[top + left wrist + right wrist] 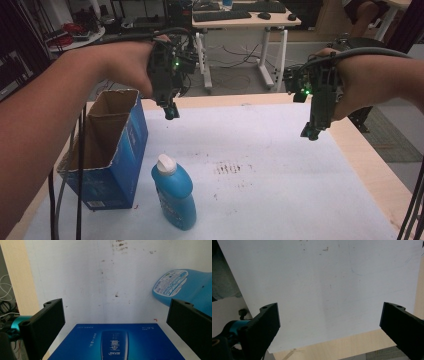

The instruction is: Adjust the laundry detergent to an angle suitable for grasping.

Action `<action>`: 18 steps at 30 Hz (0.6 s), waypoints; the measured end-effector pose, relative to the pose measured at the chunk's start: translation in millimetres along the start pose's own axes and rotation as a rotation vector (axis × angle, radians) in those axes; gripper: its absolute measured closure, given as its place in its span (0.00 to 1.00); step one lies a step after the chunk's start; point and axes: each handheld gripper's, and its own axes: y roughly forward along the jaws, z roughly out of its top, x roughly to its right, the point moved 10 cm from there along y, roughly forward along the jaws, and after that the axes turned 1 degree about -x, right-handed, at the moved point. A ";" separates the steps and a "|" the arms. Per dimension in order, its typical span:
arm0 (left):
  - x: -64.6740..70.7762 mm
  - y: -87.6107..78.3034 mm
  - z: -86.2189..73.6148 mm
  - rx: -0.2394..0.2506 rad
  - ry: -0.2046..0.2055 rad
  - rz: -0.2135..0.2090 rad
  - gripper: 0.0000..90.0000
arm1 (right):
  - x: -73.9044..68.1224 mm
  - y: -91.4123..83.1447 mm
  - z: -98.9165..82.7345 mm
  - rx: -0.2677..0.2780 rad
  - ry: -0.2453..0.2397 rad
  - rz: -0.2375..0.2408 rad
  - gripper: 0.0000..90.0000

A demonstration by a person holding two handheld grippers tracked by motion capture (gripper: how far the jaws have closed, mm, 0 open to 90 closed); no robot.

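Note:
A blue bottle with a white cap stands upright near the table's front, just right of an open blue carton with a torn cardboard rim. My left gripper hangs above the table behind the carton, jaws wide apart and empty. Its own view looks down on the carton's printed blue side and the bottle's labelled body. My right gripper hovers over the table's right side, open, with nothing between its jaws; below it lies the white sheet.
A white sheet with dark smudges covers the wooden table. Black cables hang along the left edge. A white desk with keyboards stands behind the table.

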 end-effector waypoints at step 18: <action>5.2 -2.5 1.2 -0.014 0.000 0.010 0.02 | -7.0 1.5 -3.5 0.018 -0.001 -0.022 0.02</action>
